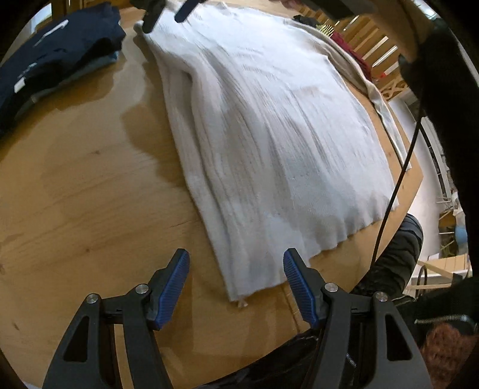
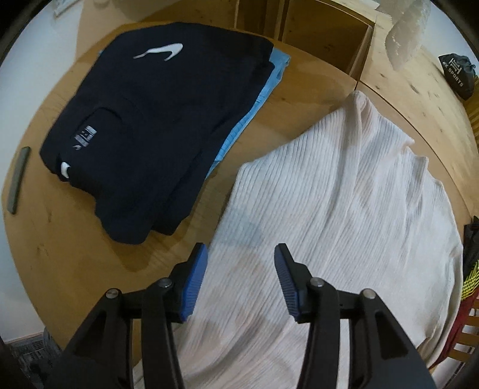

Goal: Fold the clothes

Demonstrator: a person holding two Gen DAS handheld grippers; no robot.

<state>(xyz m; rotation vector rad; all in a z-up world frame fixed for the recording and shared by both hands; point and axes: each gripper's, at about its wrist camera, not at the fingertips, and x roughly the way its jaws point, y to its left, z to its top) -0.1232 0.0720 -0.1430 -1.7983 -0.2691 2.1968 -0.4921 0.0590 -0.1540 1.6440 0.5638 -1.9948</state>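
White ribbed sweater (image 1: 269,125) lies flat on the wood surface (image 1: 89,179), partly folded: one long side doubled over w/ layered edges, hem end nearest the left cam, a small tag sticking out at the hem corner. Far end of it bunches into a raised ridge in the right view (image 2: 344,209).

Left tongs (image 1: 236,284) spread, nothing between the blue pads (image 1: 175,287); they hang above the hem corner, one pad over bare wood, other over the sweater's edge. No contact that I can see.

Right tongs (image 2: 241,278) also spread, empty, pointing down over the sweater near its side edge; left pad roughly over the edge, right pad over fabric. Not pinching cloth. Same tongs show at top of the left view (image 1: 167,13) as two dark fingers over the sweater's far corner; touching or not, can't tell.

Beside the sweater, apart from it w/ bare wood between: folded stack (image 2: 155,128), navy top w/ white swoosh logo on a light blue piece whose edge peeks out underneath. Same stack at top left in left view (image 1: 54,54).

Slim dark bar (image 2: 19,179) lies near the surface's edge, past the stack. Black bag (image 2: 458,74) w/ white lettering sits far back on the wood. Black cable (image 1: 398,179) runs down at the right of the left view, next to a dark sleeve (image 1: 449,119). Red cloth (image 1: 356,57) beyond the sweater, off the surface's far side.
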